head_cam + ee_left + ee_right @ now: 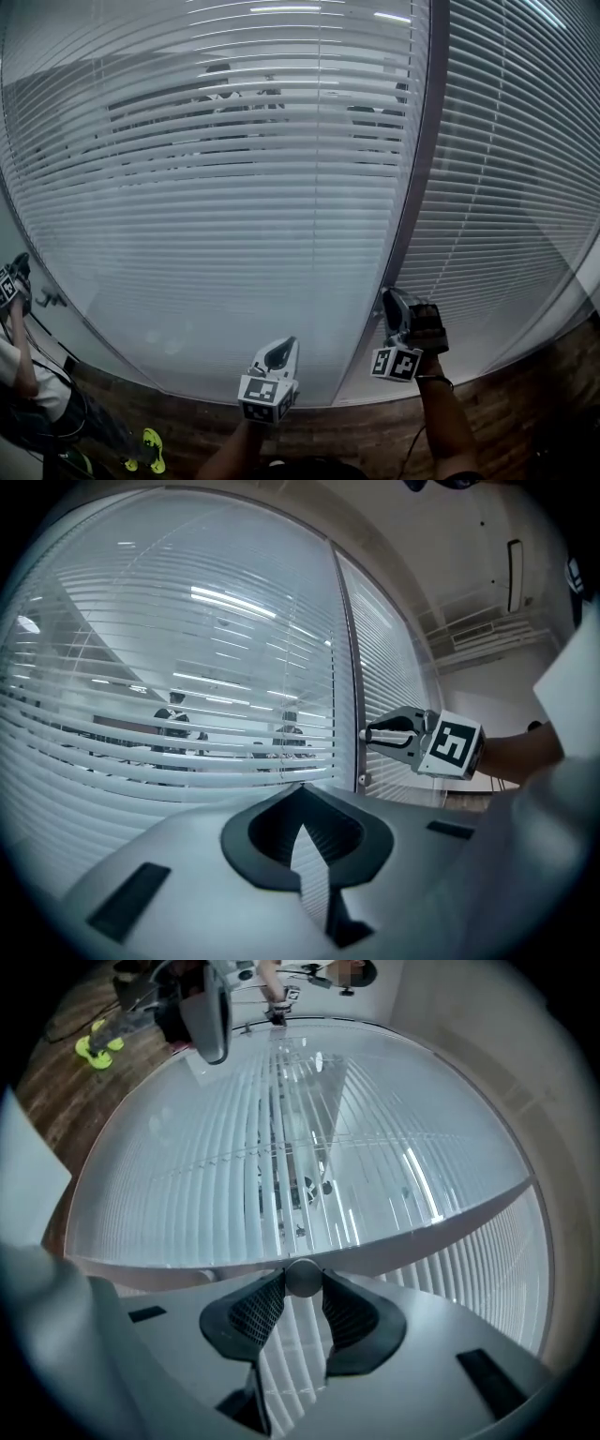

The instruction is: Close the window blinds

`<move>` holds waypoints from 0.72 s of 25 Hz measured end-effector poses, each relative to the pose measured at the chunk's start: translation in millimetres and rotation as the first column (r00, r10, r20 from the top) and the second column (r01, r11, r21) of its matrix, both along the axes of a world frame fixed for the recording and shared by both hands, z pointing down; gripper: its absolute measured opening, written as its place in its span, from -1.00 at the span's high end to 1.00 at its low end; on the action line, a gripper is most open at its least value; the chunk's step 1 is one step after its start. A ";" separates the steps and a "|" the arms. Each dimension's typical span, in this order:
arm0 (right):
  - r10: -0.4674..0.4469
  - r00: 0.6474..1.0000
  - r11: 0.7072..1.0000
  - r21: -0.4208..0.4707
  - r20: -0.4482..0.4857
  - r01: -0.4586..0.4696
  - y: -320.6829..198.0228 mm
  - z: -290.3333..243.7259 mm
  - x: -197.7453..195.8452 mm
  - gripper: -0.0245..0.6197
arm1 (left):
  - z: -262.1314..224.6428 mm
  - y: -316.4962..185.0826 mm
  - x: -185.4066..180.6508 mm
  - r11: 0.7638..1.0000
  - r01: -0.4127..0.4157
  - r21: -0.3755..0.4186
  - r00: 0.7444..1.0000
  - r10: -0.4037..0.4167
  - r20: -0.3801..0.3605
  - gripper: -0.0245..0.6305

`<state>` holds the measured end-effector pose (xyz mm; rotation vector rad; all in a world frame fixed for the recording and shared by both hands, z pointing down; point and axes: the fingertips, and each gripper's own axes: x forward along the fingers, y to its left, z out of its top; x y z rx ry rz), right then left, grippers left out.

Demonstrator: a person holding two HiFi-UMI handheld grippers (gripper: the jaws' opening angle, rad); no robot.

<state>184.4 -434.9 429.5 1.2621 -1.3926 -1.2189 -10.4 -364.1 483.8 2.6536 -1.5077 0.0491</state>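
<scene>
My left claw (302, 797) is closed on nothing, facing the blinds (234, 187). Their half-open slats reduce the room behind to dim shapes. At the right, by the frame post (422, 187), my right claw (394, 305) pinches a small round knob (302, 1277). I can't see what the knob is mounted on.

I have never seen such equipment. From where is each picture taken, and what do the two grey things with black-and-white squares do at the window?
There is no robot: a person holds one gripping tool in each hand. The head view comes from a camera on the person's head; it shows the left tool and the right tool before the window blinds. The other two pictures come from cameras riding on the tools. The right tool is closed on a round knob at the window frame. The left tool is shut, empty and touches nothing.
</scene>
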 end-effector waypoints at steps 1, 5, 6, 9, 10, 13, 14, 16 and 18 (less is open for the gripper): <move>-0.011 0.998 1.000 -0.006 0.063 0.012 1.3 -0.6 -0.3 0.53 | -0.6 0.1 -0.2 1.000 0.002 0.005 1.000 -0.002 -0.001 0.93; -0.020 0.934 0.999 -0.023 0.356 0.031 5.3 -5.5 5.7 0.52 | -1.3 -0.5 -3.2 1.000 0.013 0.014 1.000 -0.013 -0.005 0.93; -0.022 0.886 0.998 -0.039 0.462 0.045 6.4 -6.2 7.5 0.52 | -0.8 -0.6 -3.7 1.000 0.019 0.010 1.000 -0.019 -0.010 0.93; -0.031 0.624 0.983 -0.090 0.781 0.162 7.1 -1.9 4.8 0.47 | 4.2 -1.0 -1.7 1.000 0.007 0.009 1.000 -0.007 0.002 0.93; -0.022 0.533 0.976 -0.097 0.846 0.193 6.0 -1.0 2.7 0.38 | 6.6 -1.7 -1.5 1.000 0.001 0.009 1.000 -0.002 0.009 0.93; 0.006 0.333 0.979 -0.073 0.943 0.191 4.5 -7.5 5.0 0.32 | 3.9 -2.9 -5.4 1.000 0.018 -0.004 1.000 -0.018 -0.006 0.93; 0.008 0.285 0.980 -0.064 0.958 0.186 3.2 -8.3 7.1 0.32 | 1.1 -2.9 -7.3 1.000 0.029 -0.007 1.000 -0.029 -0.010 0.93; 0.016 0.207 0.984 -0.052 0.978 0.172 0.0 -9.6 11.5 0.32 | -1.6 -3.4 -8.7 0.999 0.037 -0.004 0.999 -0.037 -0.009 0.93; 0.021 0.185 0.988 -0.048 0.983 0.147 -1.3 -12.4 15.2 0.33 | 1.0 -2.4 -7.0 1.000 0.027 -0.009 1.000 -0.027 -0.001 0.93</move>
